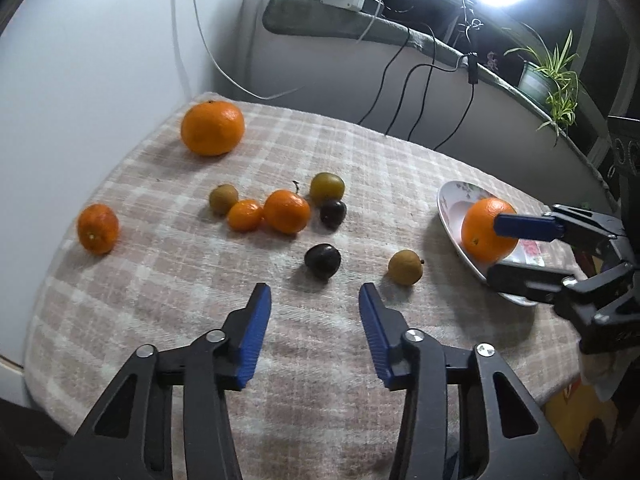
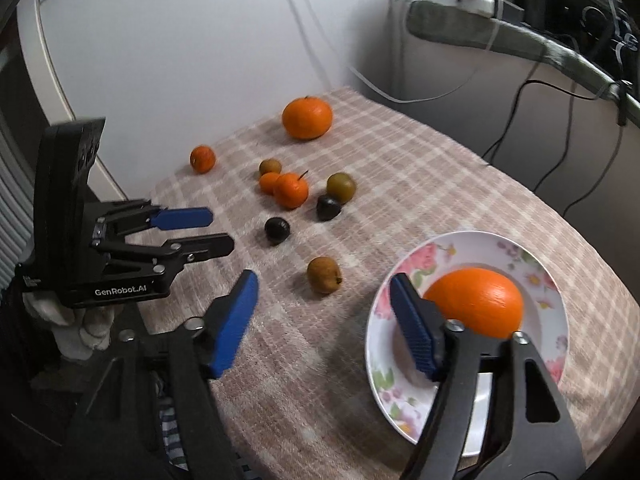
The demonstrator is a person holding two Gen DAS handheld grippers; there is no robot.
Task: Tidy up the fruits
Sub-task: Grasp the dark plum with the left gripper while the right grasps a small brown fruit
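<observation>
Left claw and right claw both angled downward, jaws apart, empty.

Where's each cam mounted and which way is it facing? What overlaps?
Left wrist: on the left gripper, angled down across the checked cloth at loose fruit; own open fingers low, right gripper at right.
Right wrist: on the right gripper, angled down at the plate holding an orange, unclamped; left gripper and a gloved hand at left.
Shared: plate, orange, dark fruit, cloth.
</observation>
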